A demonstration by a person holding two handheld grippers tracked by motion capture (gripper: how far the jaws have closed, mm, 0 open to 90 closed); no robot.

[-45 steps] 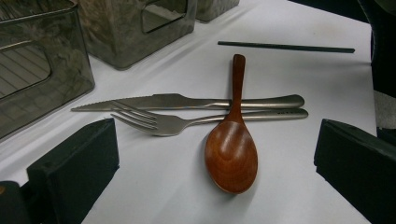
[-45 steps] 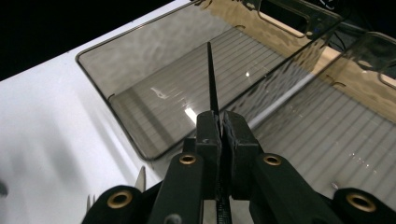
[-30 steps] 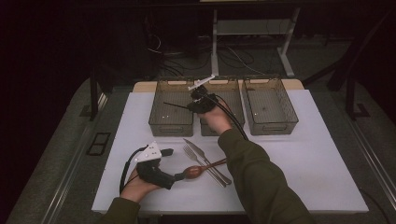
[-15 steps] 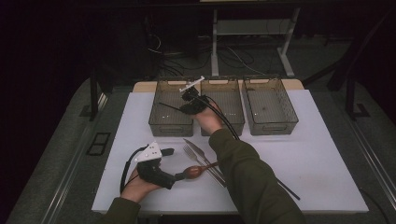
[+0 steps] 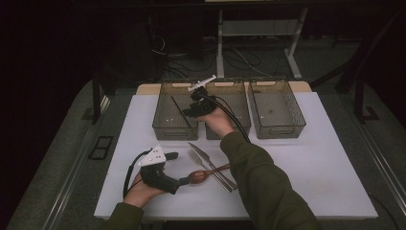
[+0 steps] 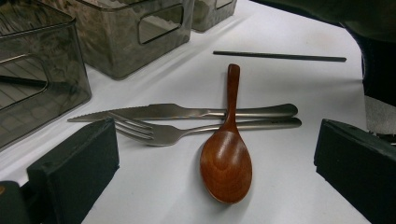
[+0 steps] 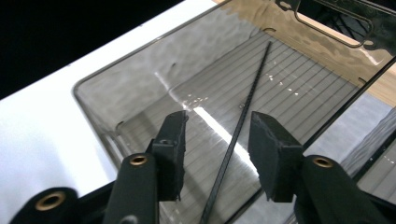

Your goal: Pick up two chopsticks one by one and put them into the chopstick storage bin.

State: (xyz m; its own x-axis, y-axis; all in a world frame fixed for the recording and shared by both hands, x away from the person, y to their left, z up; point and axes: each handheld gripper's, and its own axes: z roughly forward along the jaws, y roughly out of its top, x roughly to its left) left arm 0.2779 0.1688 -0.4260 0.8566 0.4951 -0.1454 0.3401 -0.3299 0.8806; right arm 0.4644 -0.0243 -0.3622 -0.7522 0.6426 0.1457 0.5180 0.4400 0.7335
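The right gripper [image 5: 187, 111] is held over the left bin [image 5: 163, 125], the first of three clear bins lined up at twelve o'clock on the white table [image 5: 325, 167]. Its jaws have just been opening and now stand partly apart. In the right gripper view a black chopstick [image 7: 243, 112] is seen between them, free of both pads [image 7: 173, 140]; it lies in the bin and runs away toward one o'clock across the ribbed floor. In the high view the same chopstick is seen slanting inside the left bin, at about nine o'clock from the gripper.

The left gripper [image 5: 184, 180] is held near the table's front edge, at about seven o'clock from the bins, with its jaws spread wide and nothing between them. Just ahead of it lies a wooden spoon [image 6: 226, 163], whose handle crosses over a fork [image 6: 187, 133] and a knife [image 6: 177, 112] that lie side by side. Beyond them, at one o'clock in the left gripper view, a second black chopstick [image 6: 280, 56] lies flat on the table.
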